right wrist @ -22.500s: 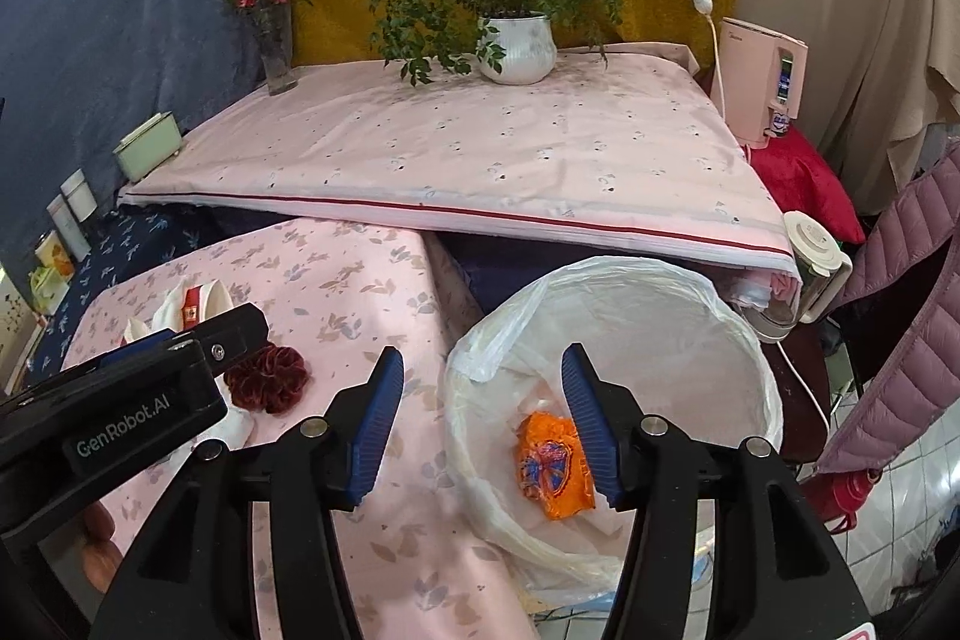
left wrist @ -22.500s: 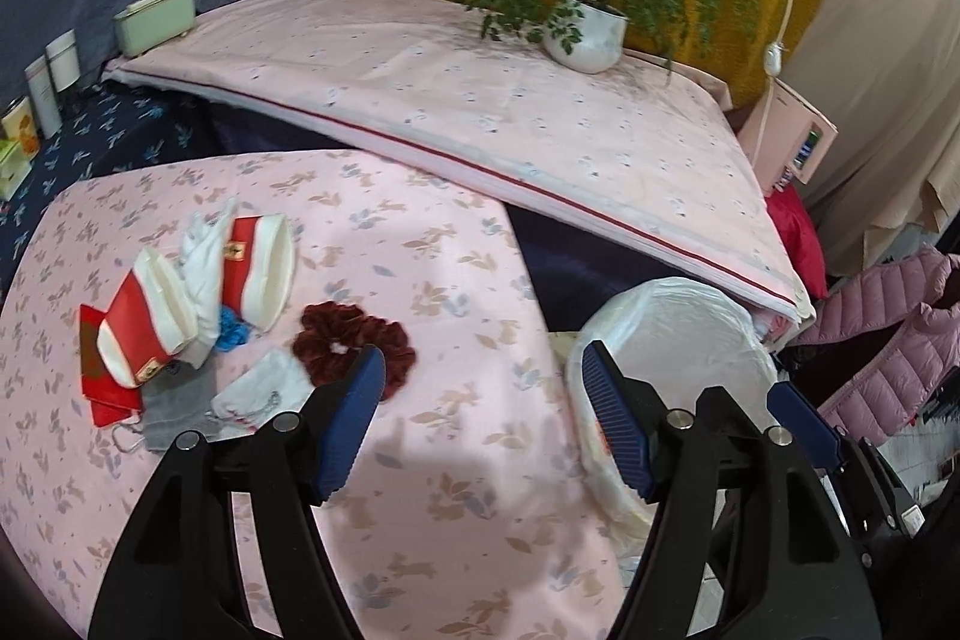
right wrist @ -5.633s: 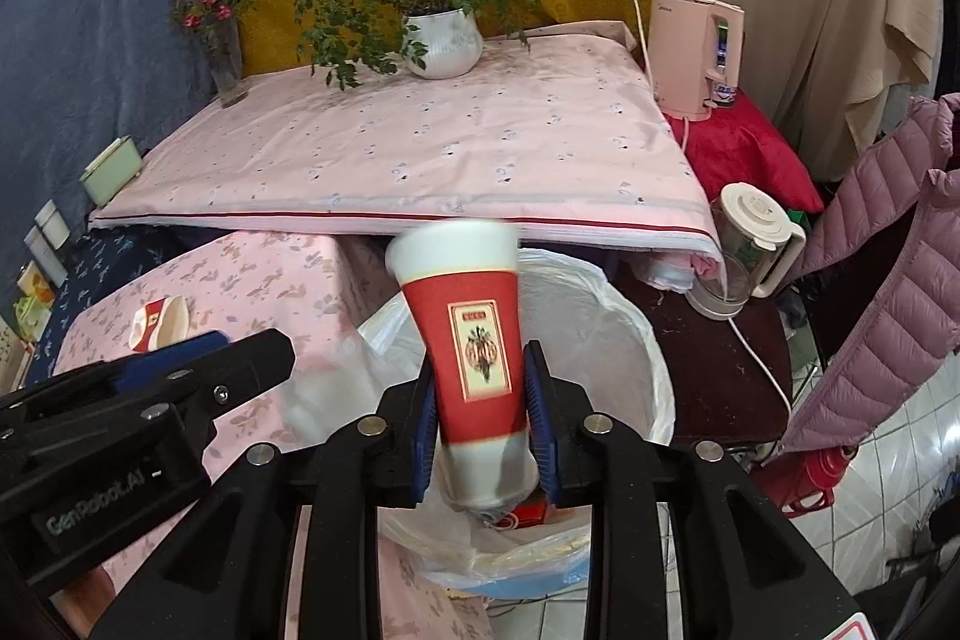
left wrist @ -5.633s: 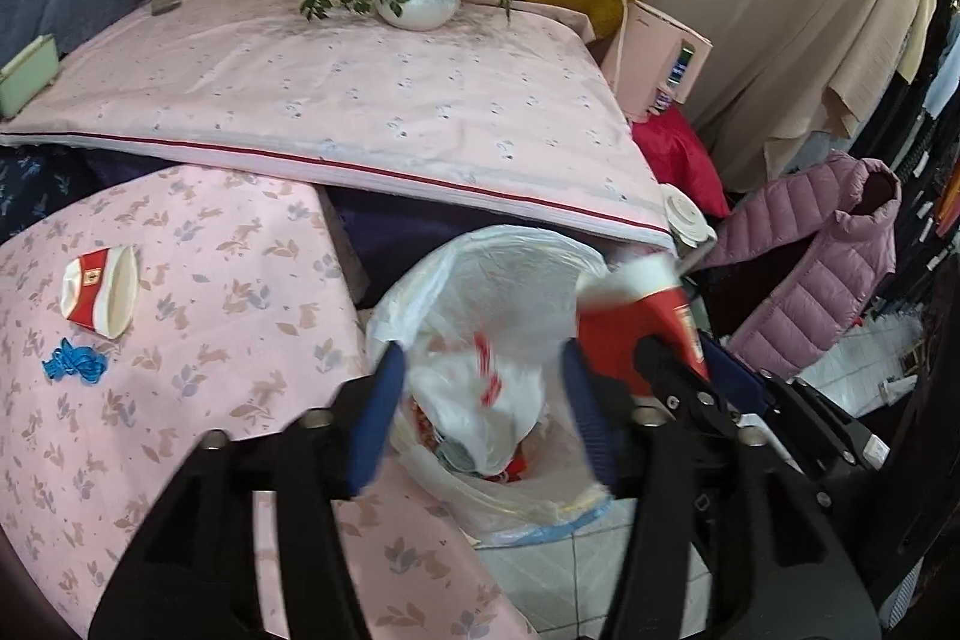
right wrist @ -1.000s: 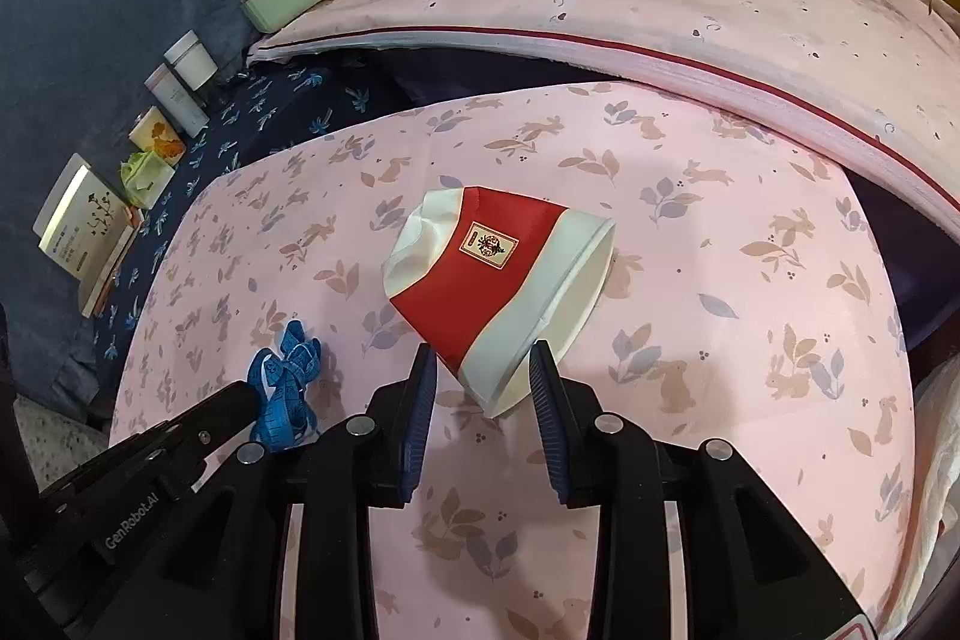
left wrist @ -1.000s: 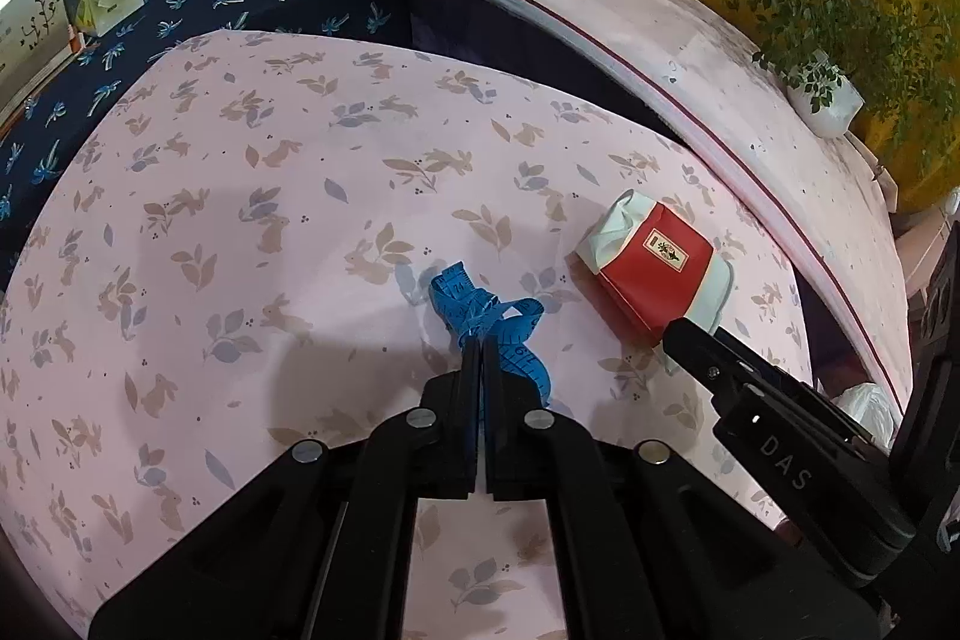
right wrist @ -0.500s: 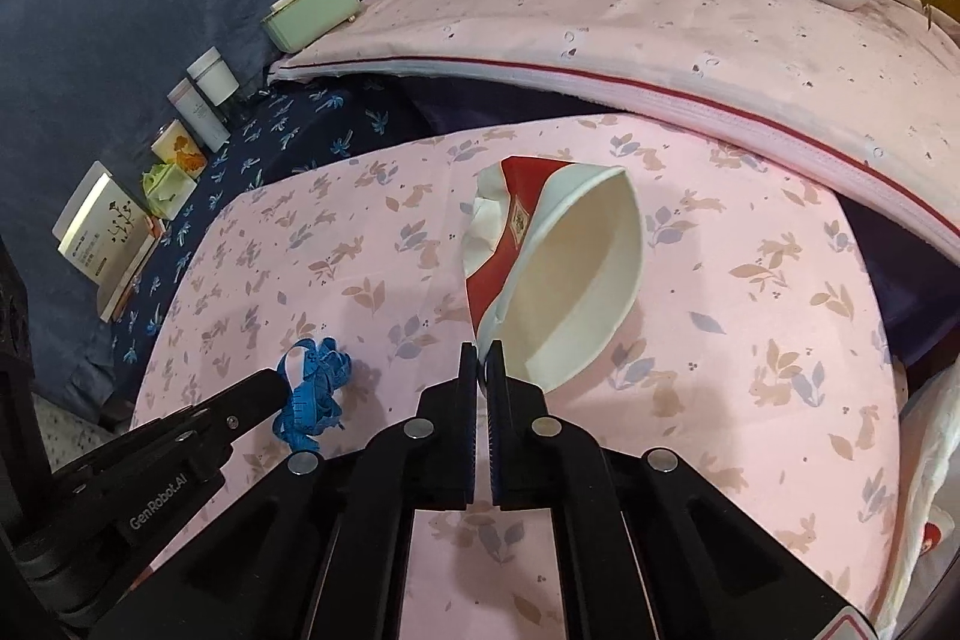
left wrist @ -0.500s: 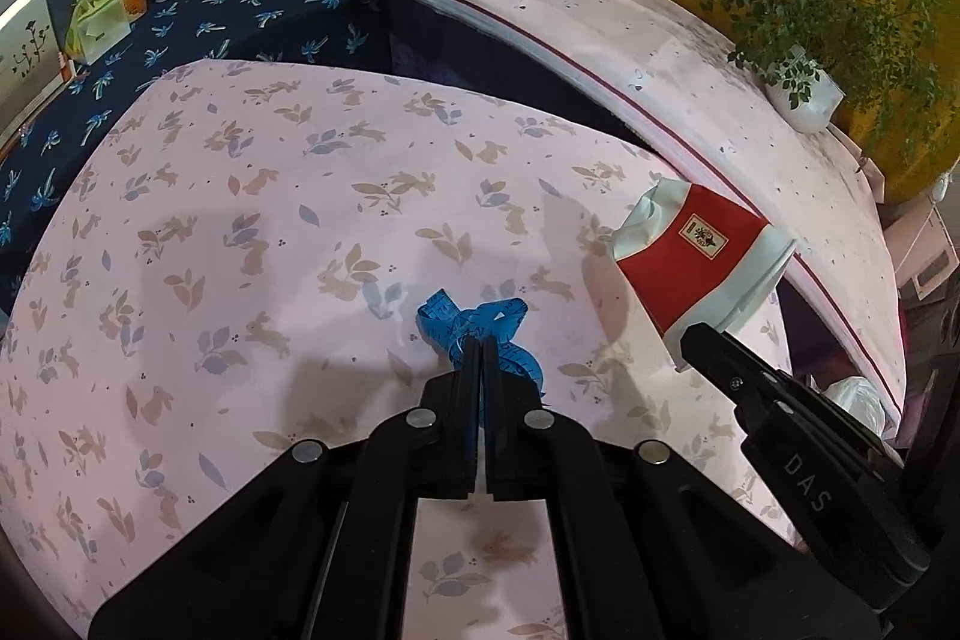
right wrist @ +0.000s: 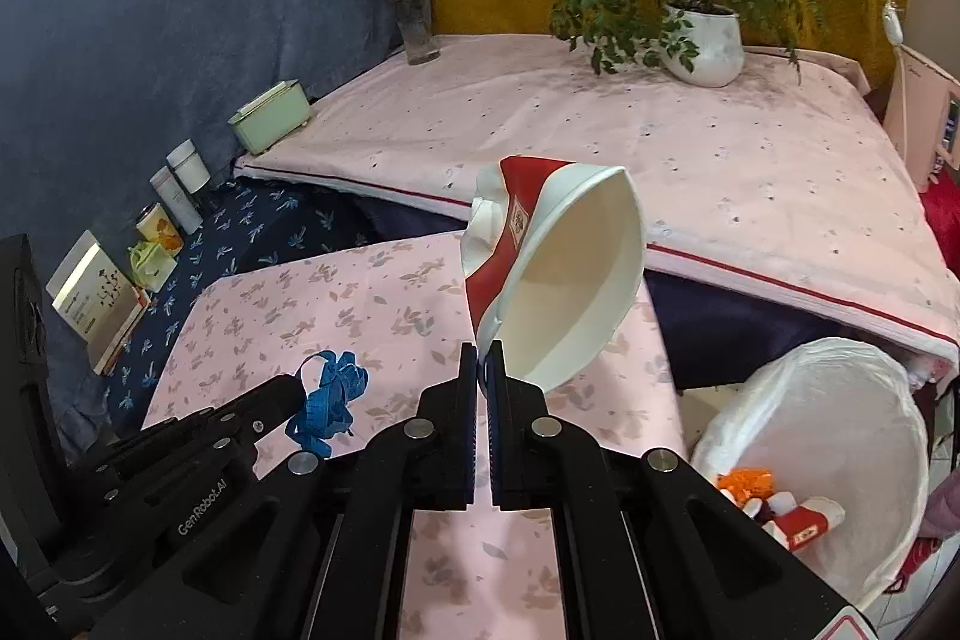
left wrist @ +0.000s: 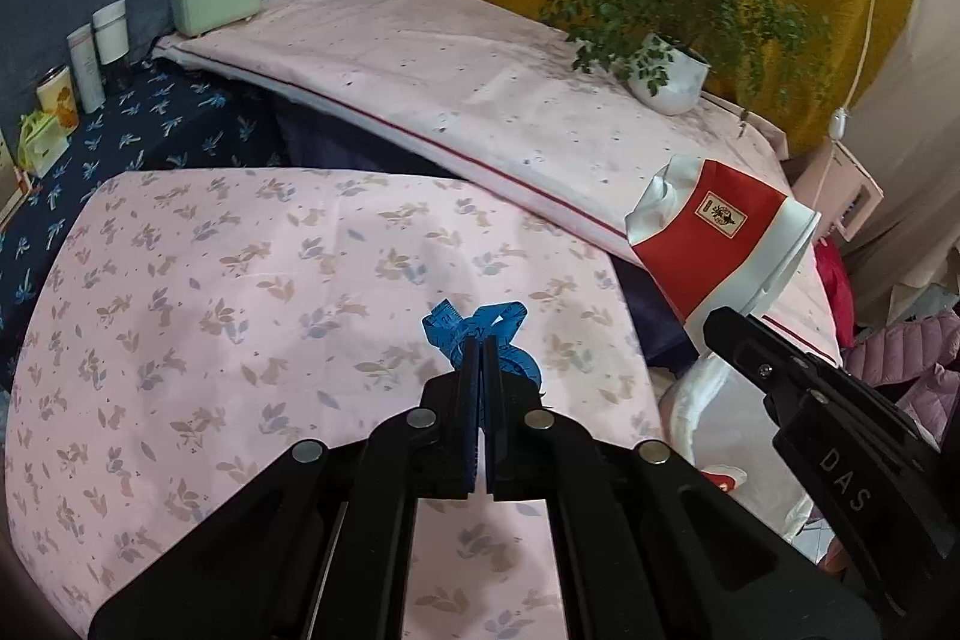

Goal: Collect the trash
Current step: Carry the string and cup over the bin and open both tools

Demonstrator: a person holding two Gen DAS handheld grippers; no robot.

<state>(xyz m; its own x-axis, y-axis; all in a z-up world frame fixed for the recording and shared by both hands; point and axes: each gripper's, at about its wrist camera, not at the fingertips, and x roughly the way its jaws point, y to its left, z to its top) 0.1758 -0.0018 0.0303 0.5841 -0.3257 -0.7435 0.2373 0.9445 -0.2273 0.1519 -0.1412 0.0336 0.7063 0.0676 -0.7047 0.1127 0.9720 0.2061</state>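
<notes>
Left gripper (left wrist: 482, 347) pinching a blue ribbon (left wrist: 474, 325) between closed jaws, holding it above the pink floral tablecloth (left wrist: 240, 316). Right gripper (right wrist: 483, 361) clamping the rim of a crushed red-and-white paper cup (right wrist: 549, 274) — jaws pressed tight on the cup wall, open mouth facing the camera, cup hanging clear of the cloth. Bin with a white liner (right wrist: 840, 436) sitting just beside the table edge, lower right — holding another red cup (right wrist: 804, 523) and an orange scrap (right wrist: 744, 481).
</notes>
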